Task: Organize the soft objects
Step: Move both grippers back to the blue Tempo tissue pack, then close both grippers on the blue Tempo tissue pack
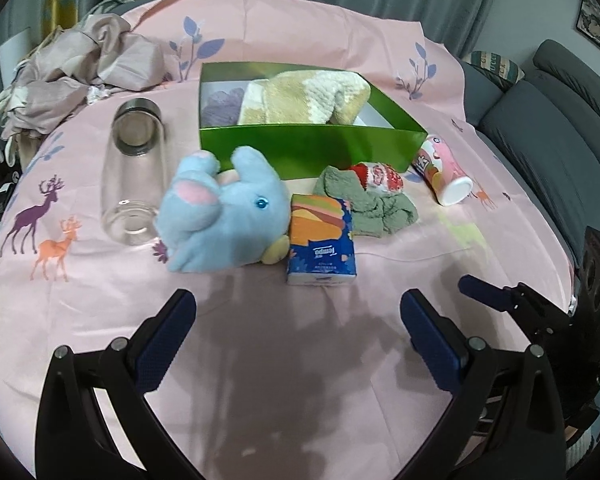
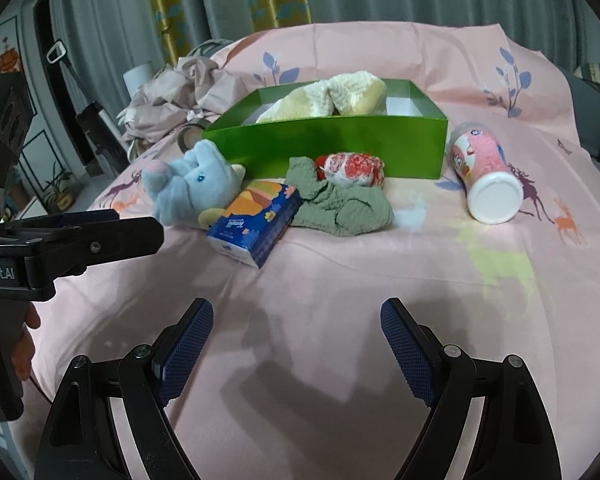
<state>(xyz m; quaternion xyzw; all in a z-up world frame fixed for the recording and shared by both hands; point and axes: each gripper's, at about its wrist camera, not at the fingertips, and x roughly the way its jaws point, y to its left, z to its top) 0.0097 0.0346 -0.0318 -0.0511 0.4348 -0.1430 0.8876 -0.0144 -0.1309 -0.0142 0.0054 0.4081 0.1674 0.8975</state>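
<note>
The blue plush elephant point(image 1: 224, 216) is lying on its side on the pink-covered worktop point(image 1: 260, 360), just in front of the green box point(image 1: 312, 148) and touching the near wall at its left end. A tissue pack point(image 1: 322, 240) is lying against the plush on the right. A green knitted cloth point(image 1: 374, 208) is crumpled beside the pack, and a red-and-white soft bundle point(image 1: 380, 178) is resting on it, close against the box wall. Inside the box, a cream and beige knitted item point(image 1: 308, 96) is filling the middle, and a purple soft item point(image 1: 220, 106) is lying in the left end.

A clear glass jar point(image 1: 134, 168) is lying on its side to the left of the plush. A pink printed canister point(image 2: 486, 172) is lying on its side to the right of the box, white base towards the camera. A heap of mauve fabric point(image 1: 80, 72) is piled at the far left of the worktop.

The left tool point(image 1: 298, 320) is being held with its fingers spread wide above bare cloth, short of the tissue pack; nothing is being gripped or touched. The right tool point(image 2: 296, 328) is likewise being held wide apart over bare cloth, with nothing between its pads point(image 2: 188, 344). A hand point(image 2: 22, 344) is seen gripping the left tool's handle at the edge of the right wrist view.
</note>
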